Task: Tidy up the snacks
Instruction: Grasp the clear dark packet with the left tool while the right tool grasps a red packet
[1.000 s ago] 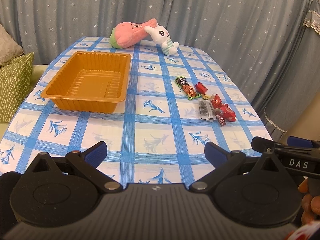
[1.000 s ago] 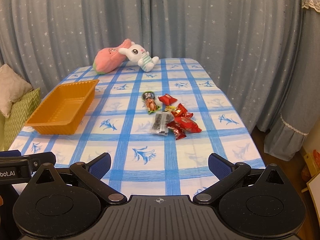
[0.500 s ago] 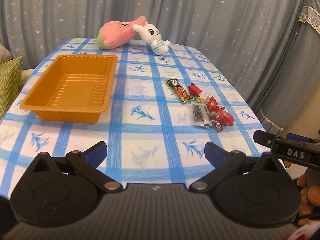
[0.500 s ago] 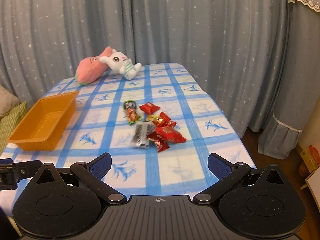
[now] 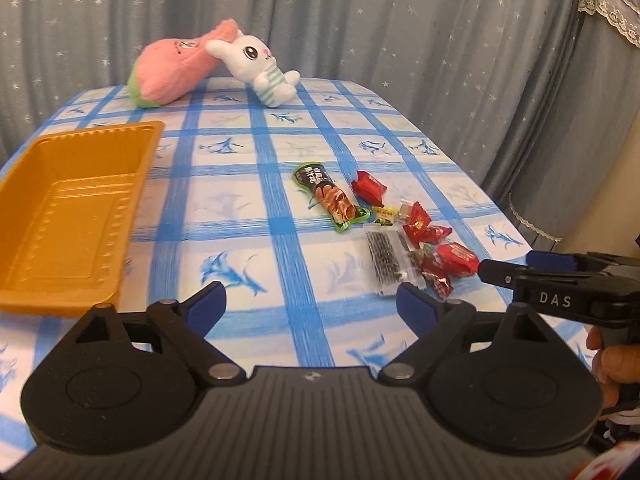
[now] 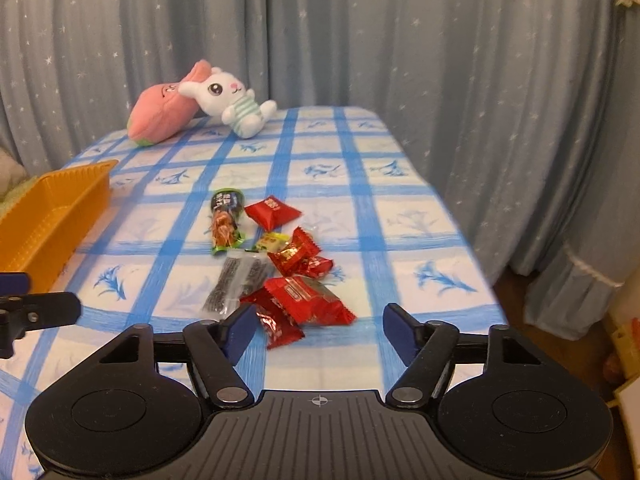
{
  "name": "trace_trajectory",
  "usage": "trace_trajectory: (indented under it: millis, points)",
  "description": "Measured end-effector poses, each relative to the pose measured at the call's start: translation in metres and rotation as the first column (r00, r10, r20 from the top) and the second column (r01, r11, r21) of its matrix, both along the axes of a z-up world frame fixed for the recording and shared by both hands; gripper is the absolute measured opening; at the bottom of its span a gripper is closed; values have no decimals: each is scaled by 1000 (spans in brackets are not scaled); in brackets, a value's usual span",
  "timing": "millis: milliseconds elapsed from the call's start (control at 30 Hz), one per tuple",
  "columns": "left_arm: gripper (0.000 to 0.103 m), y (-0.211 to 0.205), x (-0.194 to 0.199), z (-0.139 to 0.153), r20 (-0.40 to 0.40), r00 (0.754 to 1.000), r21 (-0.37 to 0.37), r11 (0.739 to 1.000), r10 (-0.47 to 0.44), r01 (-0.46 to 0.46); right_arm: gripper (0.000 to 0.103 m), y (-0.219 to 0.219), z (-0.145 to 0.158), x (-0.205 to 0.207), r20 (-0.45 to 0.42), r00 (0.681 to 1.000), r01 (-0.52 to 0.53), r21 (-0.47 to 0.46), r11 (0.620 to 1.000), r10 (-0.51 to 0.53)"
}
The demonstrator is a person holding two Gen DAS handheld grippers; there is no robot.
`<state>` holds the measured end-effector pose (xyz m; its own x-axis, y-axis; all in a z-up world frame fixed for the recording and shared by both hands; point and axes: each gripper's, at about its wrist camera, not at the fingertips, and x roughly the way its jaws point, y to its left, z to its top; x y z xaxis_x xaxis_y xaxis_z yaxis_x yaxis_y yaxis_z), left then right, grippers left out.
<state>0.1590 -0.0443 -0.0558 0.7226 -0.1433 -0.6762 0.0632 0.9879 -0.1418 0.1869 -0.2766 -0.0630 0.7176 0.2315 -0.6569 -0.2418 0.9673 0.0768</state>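
Snacks [image 6: 280, 276] scattered right of centre on blue-checked table [image 5: 280, 128] — orange tray [image 5: 68, 216] at left, empty. Left gripper [image 5: 310, 306] unclenched over bare cloth, jaws just narrowing, gripping nothing. Right gripper [image 6: 316, 330] likewise unclenched, just narrowing — red packets [image 6: 308, 300] just beyond its tips, untouched.

– What lay on the table?

– A loose group of snacks [image 6: 276, 264] lay in the middle of the right wrist frame: a long green-and-brown packet [image 6: 226, 220], a clear packet with dark sticks [image 6: 238, 282], a small yellow candy [image 6: 272, 241] and several red wrappers [image 6: 310, 300], some touching.

– And the tray?

– The orange tray [image 5: 68, 216] stood empty at the left of the left wrist frame, well apart from them.
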Motion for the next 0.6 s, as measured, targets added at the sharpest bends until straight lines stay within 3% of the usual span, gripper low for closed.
trace_trajectory:
  millis: [200,467,600]
  points:
    - [87,-3,25,-19,-16,1000,-1,1000,-21,21,66,-15,-18,37,-62,997,48,114,992,-41]
    - [87,-3,39,-34,-37,999,-13,999,-36,35,60,-10,-33,58,-109,993,56,57,997,-50]
    - [87,-4,43,-40,-48,998,-22,999,-41,40,60,-13,-38,67,-121,991,75,79,994,-65]
